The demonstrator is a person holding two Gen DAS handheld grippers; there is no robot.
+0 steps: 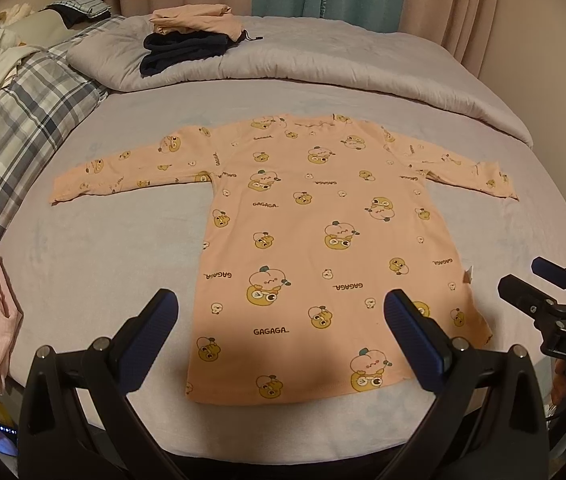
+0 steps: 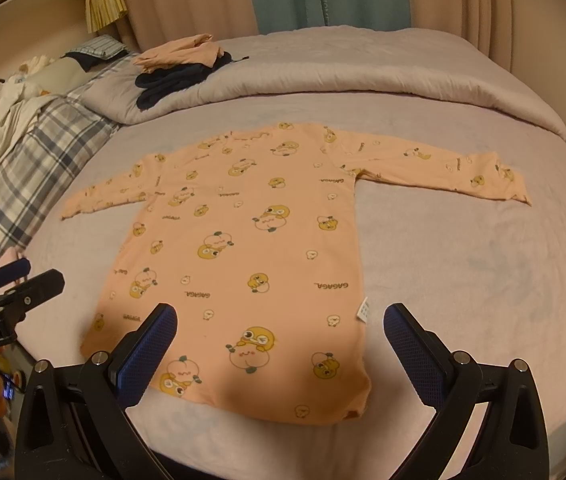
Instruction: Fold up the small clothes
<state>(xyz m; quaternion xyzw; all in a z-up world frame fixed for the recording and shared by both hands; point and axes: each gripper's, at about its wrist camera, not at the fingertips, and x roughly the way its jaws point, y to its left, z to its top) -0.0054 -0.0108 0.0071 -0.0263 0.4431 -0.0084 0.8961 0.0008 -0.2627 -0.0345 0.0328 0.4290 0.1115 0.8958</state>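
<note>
The peach long-sleeved shirt [image 1: 323,240] lies spread flat on the bed [image 1: 123,264], hem toward the near edge, neckline toward the rolled grey duvet [image 1: 323,64], both sleeves extended sideways. No fold is made yet, so the step in hand appears to be the approach. The left tongs [image 1: 281,328] hover over the hem with jaws apart, holding nothing; the right tongs [image 2: 281,332] hover likewise, jaws apart and empty. The next move probably calls for lowering onto a sleeve or side edge and pinching the top fabric cleanly without dragging the body off square
</note>
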